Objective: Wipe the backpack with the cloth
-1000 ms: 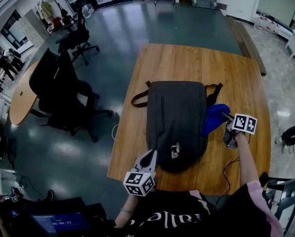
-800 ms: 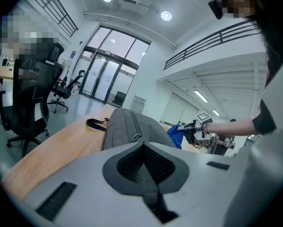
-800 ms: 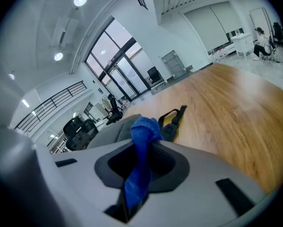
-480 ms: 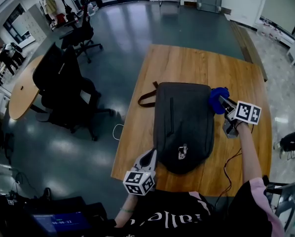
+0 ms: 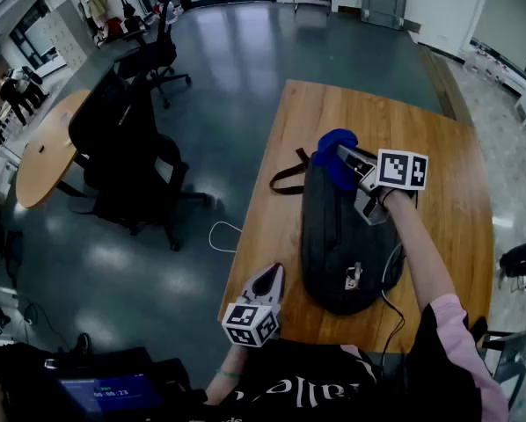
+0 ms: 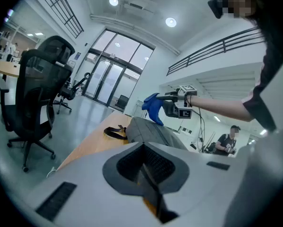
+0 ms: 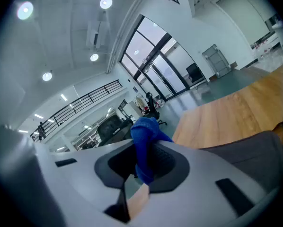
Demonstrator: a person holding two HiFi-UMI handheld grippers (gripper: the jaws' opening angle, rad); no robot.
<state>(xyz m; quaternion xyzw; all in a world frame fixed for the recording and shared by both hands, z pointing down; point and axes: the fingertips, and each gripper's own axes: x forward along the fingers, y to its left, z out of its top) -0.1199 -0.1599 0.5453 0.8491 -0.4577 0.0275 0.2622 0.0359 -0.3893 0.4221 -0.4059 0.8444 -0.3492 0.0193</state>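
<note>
A dark grey backpack (image 5: 347, 244) lies flat on the wooden table (image 5: 448, 161), its brown strap (image 5: 287, 179) trailing off the far left corner. My right gripper (image 5: 340, 154) is shut on a blue cloth (image 5: 335, 156) and hangs over the backpack's far end; the right gripper view shows the cloth (image 7: 145, 143) pinched between the jaws above the bag (image 7: 248, 152). My left gripper (image 5: 269, 278) stays near the table's near left edge, jaws shut with nothing in them. In the left gripper view the backpack (image 6: 146, 131) and the cloth (image 6: 152, 109) lie ahead.
Black office chairs (image 5: 113, 148) stand on the floor left of the table, beside a round wooden table (image 5: 43, 161). A white cable (image 5: 223, 233) loops on the floor by the table's left edge. A person (image 6: 229, 138) stands in the far background.
My right gripper has carried the blue cloth from the backpack's right side up and left over its far end. The head view has shifted. The left gripper has stayed put.
</note>
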